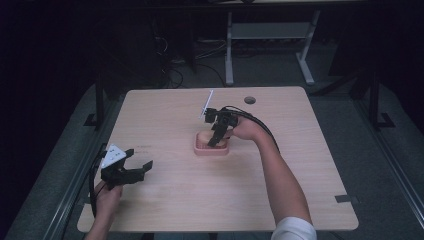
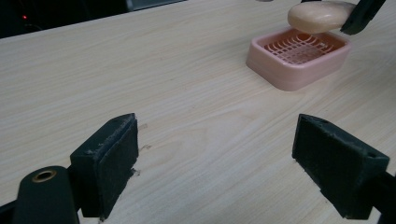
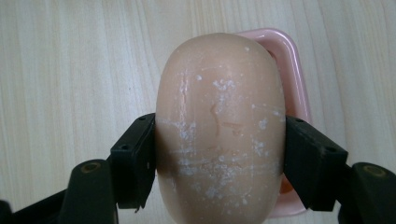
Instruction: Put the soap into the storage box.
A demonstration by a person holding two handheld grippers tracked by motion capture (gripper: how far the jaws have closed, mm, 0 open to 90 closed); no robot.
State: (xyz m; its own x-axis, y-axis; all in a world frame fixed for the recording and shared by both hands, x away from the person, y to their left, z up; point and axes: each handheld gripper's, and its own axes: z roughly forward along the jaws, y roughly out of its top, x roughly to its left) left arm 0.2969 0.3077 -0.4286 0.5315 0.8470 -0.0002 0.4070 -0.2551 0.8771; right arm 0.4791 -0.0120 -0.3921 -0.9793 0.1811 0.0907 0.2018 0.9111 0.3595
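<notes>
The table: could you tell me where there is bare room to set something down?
Most of the table is bare: the wide stretch between the left gripper and the dish, the near edge, and the right side past the forearm. It is crowded only mid-table, where the right gripper holds the soap over the dish.

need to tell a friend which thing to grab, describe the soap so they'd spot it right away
On the wooden table, find the pink slotted dish near the middle. Just above it, the right claw grips an oval, peach soap bar, smooth with white scuffs.
</notes>
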